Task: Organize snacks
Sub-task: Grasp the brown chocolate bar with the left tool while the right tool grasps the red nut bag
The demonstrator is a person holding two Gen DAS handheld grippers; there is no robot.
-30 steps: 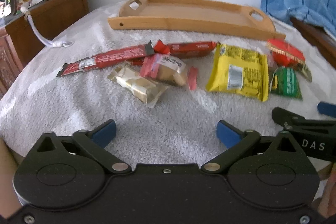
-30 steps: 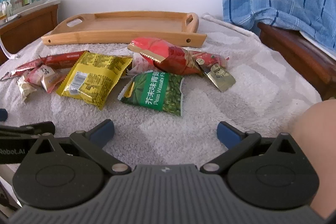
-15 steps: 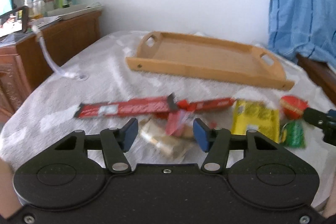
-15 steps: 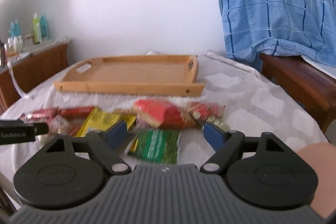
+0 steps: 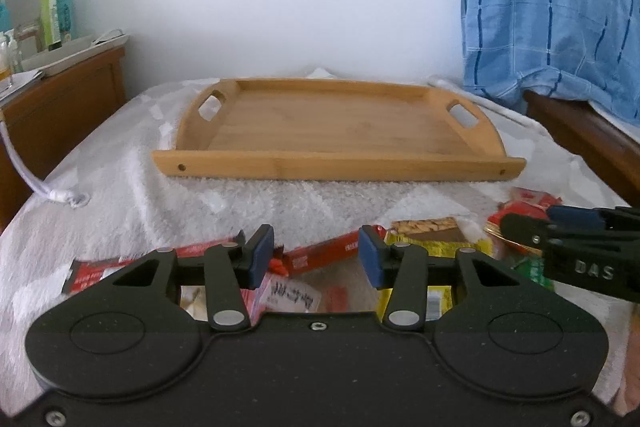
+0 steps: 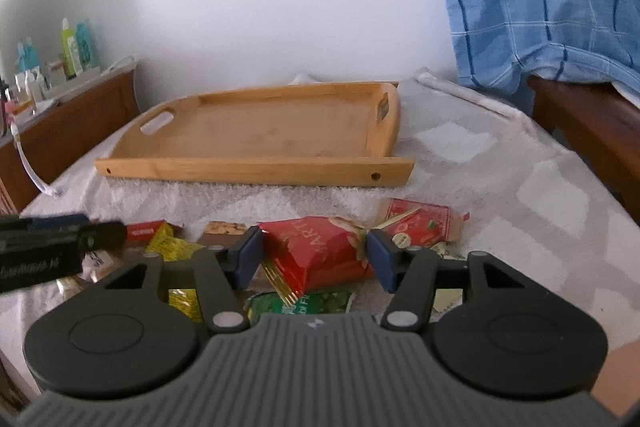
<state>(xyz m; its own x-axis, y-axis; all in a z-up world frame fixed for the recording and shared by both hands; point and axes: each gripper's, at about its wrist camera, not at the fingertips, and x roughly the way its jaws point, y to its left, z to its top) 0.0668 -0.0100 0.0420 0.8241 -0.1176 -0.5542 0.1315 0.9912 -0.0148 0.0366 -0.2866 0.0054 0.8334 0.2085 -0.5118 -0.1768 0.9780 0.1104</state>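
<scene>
1. Two hand-held grippers face an empty wooden tray (image 5: 332, 131), which sits ahead of both on the bed (image 5: 120, 187), well beyond the snacks. No snack is in it, so by these views the sorting has not begun and every packet remains to be moved.
2. Ahead and left of the left hand-held gripper (image 5: 316, 259), a long red bar (image 5: 132, 263) lies flat on the bed cover. A second red bar (image 5: 324, 251) shows through the gap between the jaws. A small pale wrapped snack (image 5: 292, 297) lies just under that gap.
3. To the right of the left hand-held gripper lies a yellow packet (image 5: 436, 251), partly hidden behind its right finger.
4. Left hand-held gripper: its jaws have just been closing and stand partly apart. Nothing is pressed between the pads, so it is released, tilted down over the snacks.
5. Right hand-held gripper (image 6: 316, 257): its jaws have also just been closing. A red crinkled bag (image 6: 320, 255) fills the space between the blue pads, with a green packet (image 6: 304, 301) under it. Whether the pads press the bag or only frame it I cannot tell.
6. Just ahead and right of that gripper lies a smaller red packet (image 6: 424, 225), apart from the tray.
7. Both grippers point forward and somewhat downward, side by side, each visible at the edge of the other's view.
</scene>
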